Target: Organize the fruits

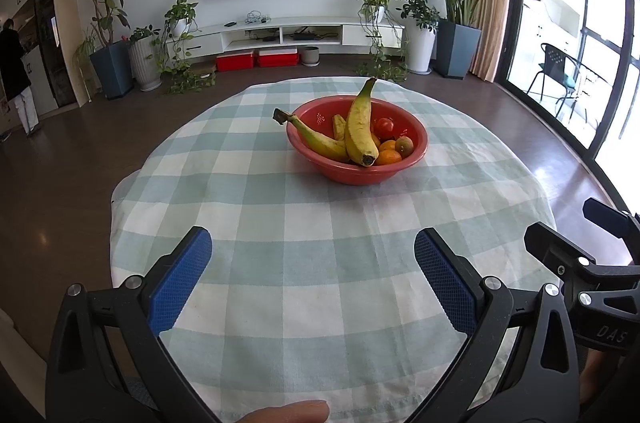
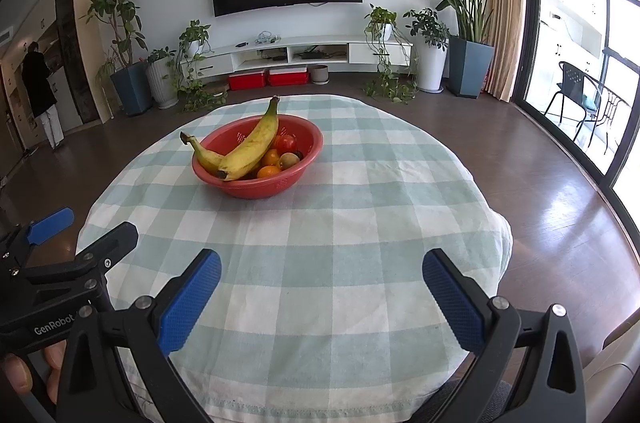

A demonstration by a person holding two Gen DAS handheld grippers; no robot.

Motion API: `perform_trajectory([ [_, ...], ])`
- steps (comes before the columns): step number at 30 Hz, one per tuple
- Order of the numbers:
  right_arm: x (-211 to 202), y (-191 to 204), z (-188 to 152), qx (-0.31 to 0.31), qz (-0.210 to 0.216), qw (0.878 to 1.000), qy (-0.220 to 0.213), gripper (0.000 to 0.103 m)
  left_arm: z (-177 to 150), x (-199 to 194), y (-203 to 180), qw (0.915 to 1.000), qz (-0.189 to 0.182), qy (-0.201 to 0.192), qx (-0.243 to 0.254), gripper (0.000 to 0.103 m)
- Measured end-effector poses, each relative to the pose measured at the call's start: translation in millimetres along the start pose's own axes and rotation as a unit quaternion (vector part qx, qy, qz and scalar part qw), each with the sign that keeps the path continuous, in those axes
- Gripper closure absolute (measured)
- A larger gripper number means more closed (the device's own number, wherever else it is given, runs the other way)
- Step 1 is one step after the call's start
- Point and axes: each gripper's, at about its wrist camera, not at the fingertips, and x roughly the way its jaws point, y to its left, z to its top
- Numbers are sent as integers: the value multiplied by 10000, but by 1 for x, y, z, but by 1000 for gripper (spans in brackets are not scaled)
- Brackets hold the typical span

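Left tongs [image 1: 313, 249]: jaws wide apart, nothing between the blue pads, held low over the near edge of the table [image 1: 240, 223]. A fingertip shows at the bottom rim of the left wrist view, so a hand grips the handle from below. Right tongs [image 2: 321, 269]: likewise spread, nothing held, level with the left pair; each pair shows at the edge of the other's view, so they sit side by side.

Ahead of both tongs lies bare checked tablecloth [image 2: 340, 223]. No loose fruit on it.

Further out, well apart from either pair: red bowl [image 1: 357, 173], ahead and slightly right of the left tongs, ahead and left of the right tongs. All visible fruit lies inside it. Two bananas [image 1: 359, 127] lean across the bowl with their ends over the rim, probably too long to lie flat. Small round fruit sits low on the side right of the bananas: a tomato [image 2: 286, 143], oranges [image 2: 269, 171], one greenish-brown piece [image 2: 289, 160].

Judgement: fruit gathered in the bowl fits a finished sort; it equally fits a bowl waiting to be unpacked. The pictures do not settle which.
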Motion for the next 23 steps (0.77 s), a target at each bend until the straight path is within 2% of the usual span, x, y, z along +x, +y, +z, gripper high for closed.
perform_trajectory([
  [9, -1, 2, -2, -15, 11, 10000, 11, 0, -9, 1, 7, 9999, 42, 33, -86, 0],
  [23, -9, 2, -10, -9, 67, 9999, 117, 0, -2, 7, 16, 9996, 71, 129, -249, 0],
])
